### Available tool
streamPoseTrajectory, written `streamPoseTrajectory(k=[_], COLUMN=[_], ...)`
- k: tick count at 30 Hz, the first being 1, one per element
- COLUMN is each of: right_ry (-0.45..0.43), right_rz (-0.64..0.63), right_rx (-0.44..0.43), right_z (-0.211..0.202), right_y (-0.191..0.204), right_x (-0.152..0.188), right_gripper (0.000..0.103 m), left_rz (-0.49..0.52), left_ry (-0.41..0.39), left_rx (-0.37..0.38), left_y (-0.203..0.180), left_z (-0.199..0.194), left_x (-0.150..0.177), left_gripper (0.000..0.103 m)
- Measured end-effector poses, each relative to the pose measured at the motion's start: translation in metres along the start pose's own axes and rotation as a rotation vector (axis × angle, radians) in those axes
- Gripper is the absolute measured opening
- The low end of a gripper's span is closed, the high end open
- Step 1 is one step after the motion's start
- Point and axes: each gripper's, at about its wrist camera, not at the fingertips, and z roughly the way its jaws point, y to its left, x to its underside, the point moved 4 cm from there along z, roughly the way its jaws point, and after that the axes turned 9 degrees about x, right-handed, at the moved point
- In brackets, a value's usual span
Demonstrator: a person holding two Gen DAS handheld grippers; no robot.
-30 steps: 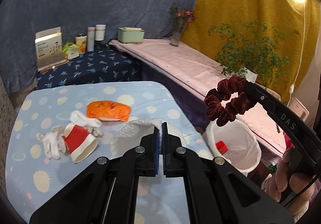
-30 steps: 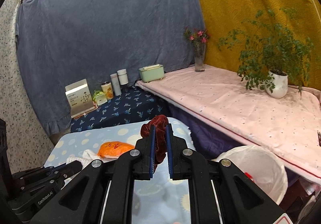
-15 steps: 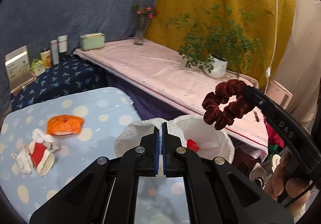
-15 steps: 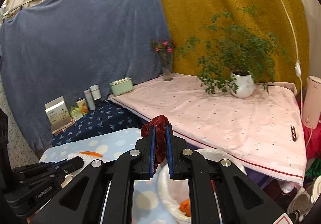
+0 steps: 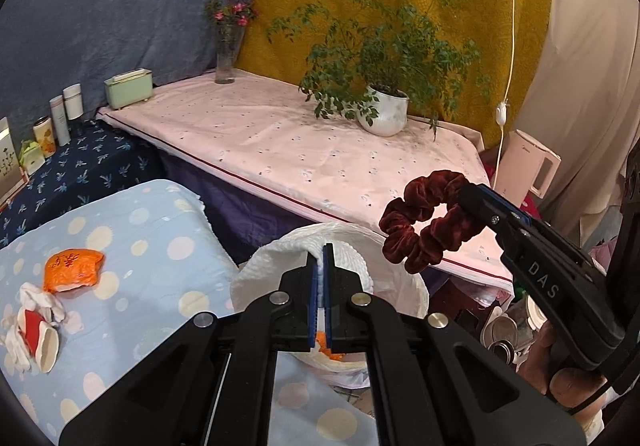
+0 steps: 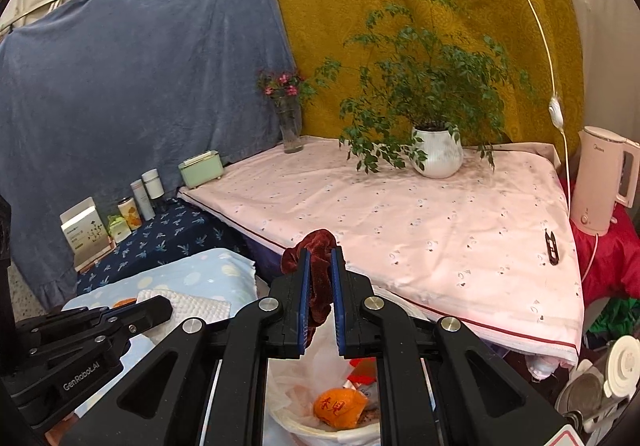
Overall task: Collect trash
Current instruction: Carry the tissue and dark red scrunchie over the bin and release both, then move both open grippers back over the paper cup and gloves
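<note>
My left gripper [image 5: 320, 258] is shut on a white paper towel [image 5: 344, 254] and holds it over the white-lined trash bin [image 5: 344, 366]. My right gripper [image 6: 319, 258] is shut on a dark red velvet scrunchie [image 6: 316, 246] above the same bin [image 6: 320, 434], which holds an orange wrapper [image 6: 338, 408] and other trash. The scrunchie [image 5: 424, 218] and right gripper also show in the left wrist view. An orange wrapper [image 5: 74, 270] and a red-and-white paper cup with white tissue [image 5: 36, 330] lie on the dotted blue table [image 5: 152, 278].
A pink-covered table [image 6: 400, 214] holds a potted plant [image 6: 436, 154], a flower vase [image 6: 290, 126], a green box [image 6: 200, 168] and small scissors [image 6: 552, 242]. A kettle [image 6: 604, 178] stands at right. Bottles and boxes sit on the navy cloth [image 6: 160, 234].
Both grippers have swung right with their loads, from over the blue table to above the trash bin. The right jaws have parted a little around the scrunchie.
</note>
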Motion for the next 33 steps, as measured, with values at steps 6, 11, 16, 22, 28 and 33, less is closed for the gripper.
streamPoseTrajectory(k=[6, 11, 16, 22, 28, 33], right_ry=[0.030, 0.045, 0.063, 0.060, 0.051, 0.039], right_rz=[0.023, 0.030, 0.044, 0.048, 0.038, 0.011], right_rx=[0.014, 0.021, 0.025, 0.030, 0.021, 0.005], right_z=[0.013, 0.022, 0.033, 0.035, 0.029, 0.021], right_y=[-0.016, -0.022, -0.024, -0.019, -0.010, 0.004], right_x=[0.008, 0.013, 0.020, 0.023, 0.022, 0.019], right_gripper=[0.010, 0.010, 0.023, 0.048, 0.056, 0.059], left_rz=[0.009, 0.002, -0.007, -0.030, -0.040, -0.048], left_ry=[0.024, 0.047, 0.055, 0.031, 0.026, 0.010], left_rx=[0.016, 0.025, 0.012, -0.042, -0.059, -0.080], left_y=[-0.008, -0.008, -0.004, 0.009, 0.016, 0.026], left_z=[0.020, 0.032, 0.041, 0.038, 0.030, 0.017], left_x=[0.002, 0.004, 0.006, 0.006, 0.008, 0.010], left_gripper=[0.002, 0.002, 0.012, 0.056, 0.057, 0.057])
